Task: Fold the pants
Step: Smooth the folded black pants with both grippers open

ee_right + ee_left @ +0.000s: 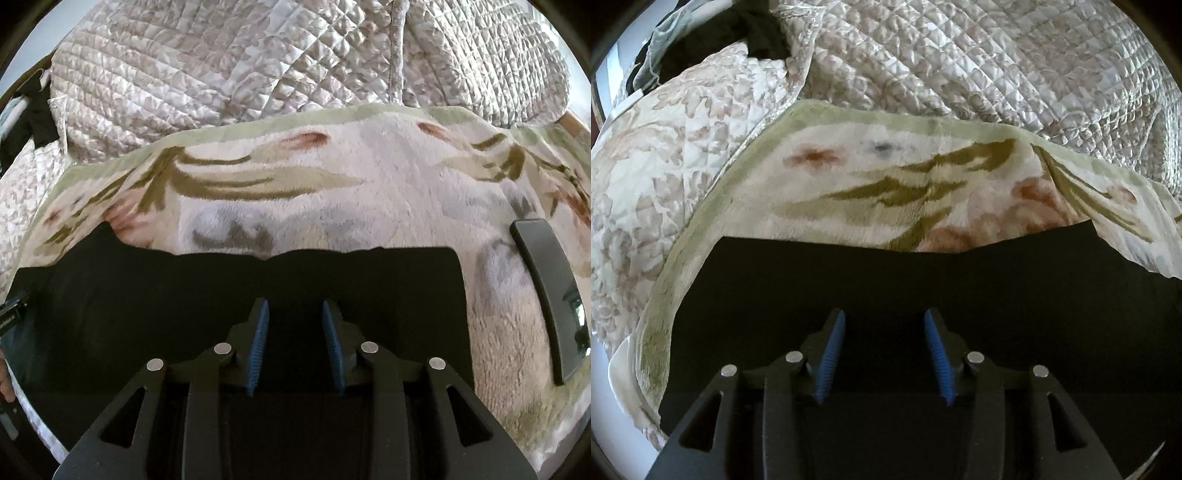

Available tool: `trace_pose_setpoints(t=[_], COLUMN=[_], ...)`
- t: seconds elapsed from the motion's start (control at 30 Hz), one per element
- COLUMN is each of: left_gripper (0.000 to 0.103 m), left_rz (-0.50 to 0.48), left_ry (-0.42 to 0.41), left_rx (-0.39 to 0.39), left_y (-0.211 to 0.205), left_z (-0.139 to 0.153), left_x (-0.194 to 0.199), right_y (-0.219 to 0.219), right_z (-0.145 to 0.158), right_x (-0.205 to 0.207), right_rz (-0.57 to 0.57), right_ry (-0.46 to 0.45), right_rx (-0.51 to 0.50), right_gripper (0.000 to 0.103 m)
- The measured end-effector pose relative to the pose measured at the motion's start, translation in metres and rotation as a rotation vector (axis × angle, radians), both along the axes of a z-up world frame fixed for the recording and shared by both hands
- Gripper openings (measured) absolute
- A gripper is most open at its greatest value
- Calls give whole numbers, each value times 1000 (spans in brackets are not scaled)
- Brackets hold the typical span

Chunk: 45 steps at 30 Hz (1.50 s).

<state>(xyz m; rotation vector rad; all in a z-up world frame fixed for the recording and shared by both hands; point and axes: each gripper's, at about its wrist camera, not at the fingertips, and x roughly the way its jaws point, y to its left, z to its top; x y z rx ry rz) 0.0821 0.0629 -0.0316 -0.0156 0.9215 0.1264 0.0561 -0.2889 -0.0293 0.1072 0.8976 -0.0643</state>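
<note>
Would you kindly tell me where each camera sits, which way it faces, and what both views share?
Left wrist: on the left claw, looking steeply down along its parted, empty fingers at the black pants.
Right wrist: on the right claw, also tilted down over the pants; fingers parted, a phone at right.
Shared: the pants, the floral blanket and the quilted bedspread.

A plush cream blanket with olive leaves and pink flowers, edged in pale green (pixel 923 192), lies spread flat. Beyond it a bulky quilted satin bedspread in beige floral print (pixel 229 74) is heaped up. A flat dark rectangular phone-like slab (pixel 550 295) rests on the blanket's right part. A crumpled black cloth (pixel 757 33) sits at the bedspread's far left.
</note>
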Motion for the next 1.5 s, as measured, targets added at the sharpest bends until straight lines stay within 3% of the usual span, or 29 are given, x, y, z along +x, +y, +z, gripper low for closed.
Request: trace_pose_setpoints(t=[0.17, 0.4, 0.67, 0.83, 0.9, 1.5], left_gripper=[48, 50, 50, 52, 52, 52], left_rz=[60, 154, 120, 111, 115, 114], left_ry=[-37, -50, -46, -29, -20, -15], left_rx=[7, 9, -29, -30, -42, -50], left_y=[23, 70, 72, 73, 76, 80], left_z=[8, 9, 12, 6, 7, 12], left_x=[3, 2, -37, -68, -77, -99], right_y=[-1, -20, 35, 80, 87, 98], right_z=[9, 1, 18, -2, -4, 2], right_x=[0, 6, -18, -41, -49, -75], right_rz=[-9, -79, 51, 186, 192, 205], right_ry=[-38, -5, -40, 12, 11, 31], right_rx=[-16, -24, -7, -25, -43, -55], right_gripper=[31, 32, 32, 34, 41, 42])
